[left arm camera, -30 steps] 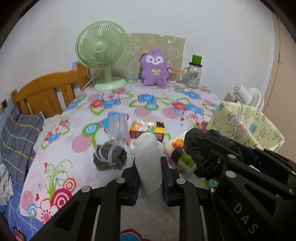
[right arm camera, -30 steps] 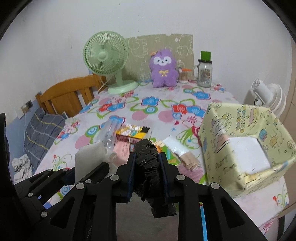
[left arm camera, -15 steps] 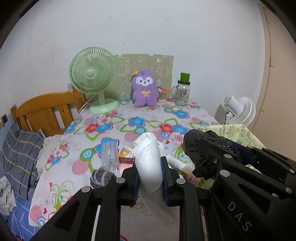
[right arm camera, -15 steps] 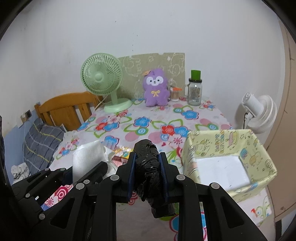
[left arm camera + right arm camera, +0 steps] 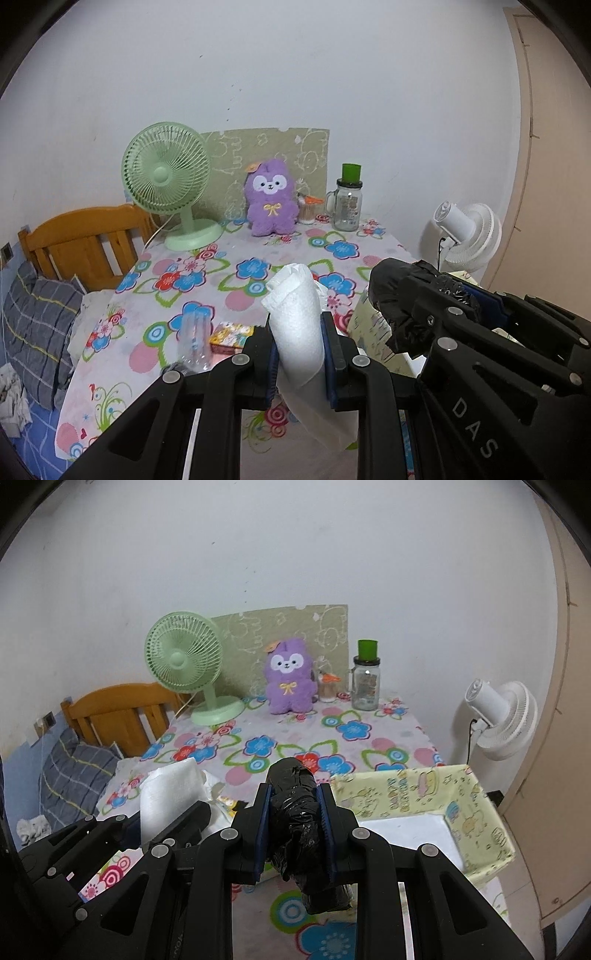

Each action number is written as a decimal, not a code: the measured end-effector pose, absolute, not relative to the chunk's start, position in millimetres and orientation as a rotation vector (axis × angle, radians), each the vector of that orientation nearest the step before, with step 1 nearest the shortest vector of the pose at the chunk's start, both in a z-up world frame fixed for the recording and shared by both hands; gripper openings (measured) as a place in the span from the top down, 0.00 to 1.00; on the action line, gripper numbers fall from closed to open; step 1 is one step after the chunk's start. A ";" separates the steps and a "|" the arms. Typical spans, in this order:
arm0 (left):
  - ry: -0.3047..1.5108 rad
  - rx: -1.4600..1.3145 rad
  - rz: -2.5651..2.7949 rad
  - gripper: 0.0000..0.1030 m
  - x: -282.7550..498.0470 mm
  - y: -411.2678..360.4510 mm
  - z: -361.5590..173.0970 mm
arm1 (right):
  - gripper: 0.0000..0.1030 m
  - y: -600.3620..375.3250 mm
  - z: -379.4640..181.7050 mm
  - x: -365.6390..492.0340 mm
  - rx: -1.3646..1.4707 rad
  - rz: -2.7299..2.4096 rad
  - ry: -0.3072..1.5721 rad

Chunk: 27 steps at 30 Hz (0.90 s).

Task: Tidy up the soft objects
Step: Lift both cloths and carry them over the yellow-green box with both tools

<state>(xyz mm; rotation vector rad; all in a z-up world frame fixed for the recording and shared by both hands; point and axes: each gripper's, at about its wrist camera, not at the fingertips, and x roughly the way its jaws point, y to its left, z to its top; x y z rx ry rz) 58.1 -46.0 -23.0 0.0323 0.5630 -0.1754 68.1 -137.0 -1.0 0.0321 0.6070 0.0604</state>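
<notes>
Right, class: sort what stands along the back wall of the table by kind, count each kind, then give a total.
Fans: 1, green desk fan
Plush toys: 1, purple plush
Jars: 2, glass mug jar with a green top, small jar beside the plush
Boards: 1, patterned board leaning on the wall
Total: 5

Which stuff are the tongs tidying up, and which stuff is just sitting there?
Being tidied:
- white foam roll, in the left tongs
- black plastic bundle, in the right tongs
- yellow box

Just sitting there:
- green fan
- purple plush
- glass jar
- plastic bottle
</notes>
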 end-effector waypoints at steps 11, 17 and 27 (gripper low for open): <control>0.543 0.050 -0.209 0.82 67.4 -86.1 -12.9 | 0.73 -176.4 10.4 76.2 0.043 0.018 0.587; 0.545 0.054 -0.240 0.82 75.6 -109.0 -11.2 | 0.73 -198.3 13.0 80.4 0.045 -0.014 0.581; 0.557 0.061 -0.295 0.81 90.0 -145.7 -15.6 | 0.73 -234.8 10.2 86.0 0.057 -0.072 0.579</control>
